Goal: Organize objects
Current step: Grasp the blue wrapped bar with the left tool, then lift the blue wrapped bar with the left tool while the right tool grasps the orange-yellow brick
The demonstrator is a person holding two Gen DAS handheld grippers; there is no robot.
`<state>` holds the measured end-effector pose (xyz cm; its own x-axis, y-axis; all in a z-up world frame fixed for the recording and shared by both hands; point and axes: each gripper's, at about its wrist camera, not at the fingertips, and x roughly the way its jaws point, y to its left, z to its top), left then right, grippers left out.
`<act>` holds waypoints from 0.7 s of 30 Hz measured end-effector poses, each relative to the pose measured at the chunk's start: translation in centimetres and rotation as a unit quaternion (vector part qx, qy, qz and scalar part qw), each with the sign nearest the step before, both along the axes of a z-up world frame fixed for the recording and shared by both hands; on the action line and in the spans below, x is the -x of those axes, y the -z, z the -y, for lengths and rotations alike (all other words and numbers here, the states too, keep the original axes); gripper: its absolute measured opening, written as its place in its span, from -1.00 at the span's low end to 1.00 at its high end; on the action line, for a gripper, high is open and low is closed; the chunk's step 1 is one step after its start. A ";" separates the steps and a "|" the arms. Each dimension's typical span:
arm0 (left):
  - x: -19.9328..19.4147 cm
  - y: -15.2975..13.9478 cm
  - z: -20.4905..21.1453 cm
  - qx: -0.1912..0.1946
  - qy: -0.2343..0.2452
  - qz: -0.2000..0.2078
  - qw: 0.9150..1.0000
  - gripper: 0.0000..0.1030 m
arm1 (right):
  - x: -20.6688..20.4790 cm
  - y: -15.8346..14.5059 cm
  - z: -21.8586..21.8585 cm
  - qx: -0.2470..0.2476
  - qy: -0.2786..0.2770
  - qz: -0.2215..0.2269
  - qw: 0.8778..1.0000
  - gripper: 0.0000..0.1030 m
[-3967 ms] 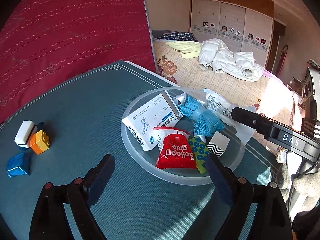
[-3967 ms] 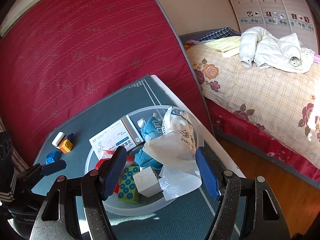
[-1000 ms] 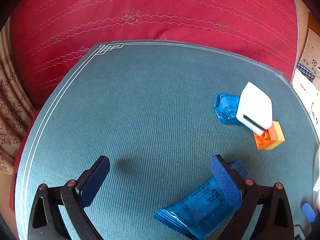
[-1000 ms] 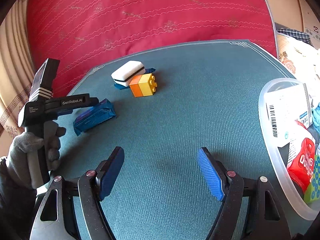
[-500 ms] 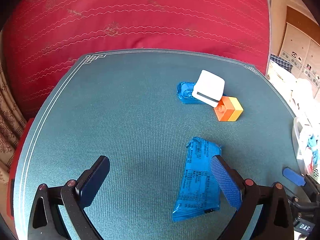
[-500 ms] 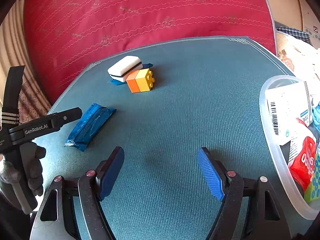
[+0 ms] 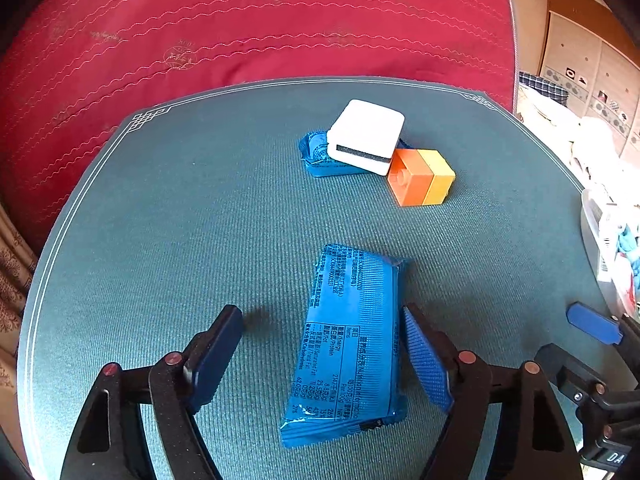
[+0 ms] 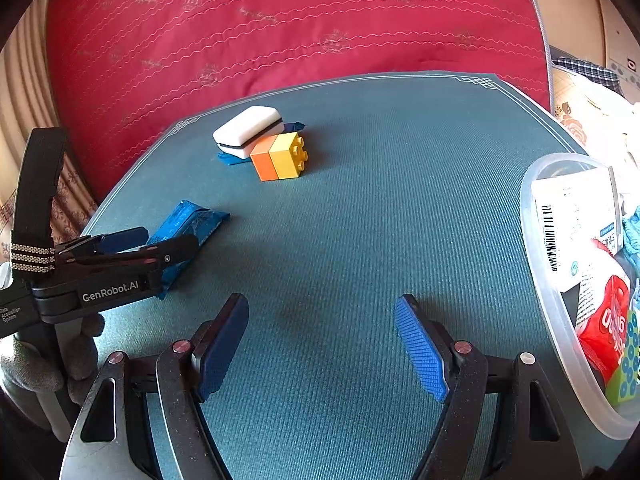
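A blue snack packet [image 7: 352,344] lies flat on the teal table mat [image 7: 180,220], lengthwise between the jaws of my left gripper [image 7: 320,316]. The jaws are closing: the right pad sits at the packet's edge, while the left pad stands clear of it. The right wrist view shows the same left gripper [image 8: 160,242] over the packet [image 8: 192,220]. My right gripper [image 8: 320,304] hovers open over bare mat with nothing between its fingers. Farther back, a white block [image 7: 366,136] rests on a small blue packet [image 7: 316,156] beside an orange-and-yellow brick [image 7: 420,178].
A clear plastic bowl [image 8: 536,240] at the right holds a white box, a red pouch and several other items. A red quilted mattress [image 8: 280,20] stands behind the table. A gloved hand [image 8: 24,364] holds the left gripper's handle at the left table edge.
The left gripper has swung over the blue packet, which now lies between its jaws, and the jaws have narrowed. The right gripper has stayed still.
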<state>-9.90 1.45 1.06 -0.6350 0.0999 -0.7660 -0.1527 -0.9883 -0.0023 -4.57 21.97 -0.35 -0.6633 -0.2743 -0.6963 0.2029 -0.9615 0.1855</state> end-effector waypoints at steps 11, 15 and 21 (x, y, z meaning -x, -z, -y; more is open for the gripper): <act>-0.4 0.1 -0.4 0.005 0.014 -0.016 1.000 -0.06 | 0.6 0.1 1.1 -0.029 -0.011 0.003 1.000 0.54; -0.7 -0.2 0.4 -0.009 0.004 -0.026 1.000 -0.10 | 2.2 0.0 2.2 -0.032 -0.021 0.006 0.999 0.54; -1.0 -0.3 1.4 -0.016 -0.020 -0.033 0.999 -0.12 | 6.6 -0.4 3.3 -0.009 -0.020 0.019 1.000 0.54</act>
<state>-8.85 0.03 1.37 -0.6877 0.0973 -0.7194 -0.1138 -0.9932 -0.0255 -11.16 18.65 0.07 -0.6248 -0.2881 -0.7257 0.2348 -0.9557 0.1773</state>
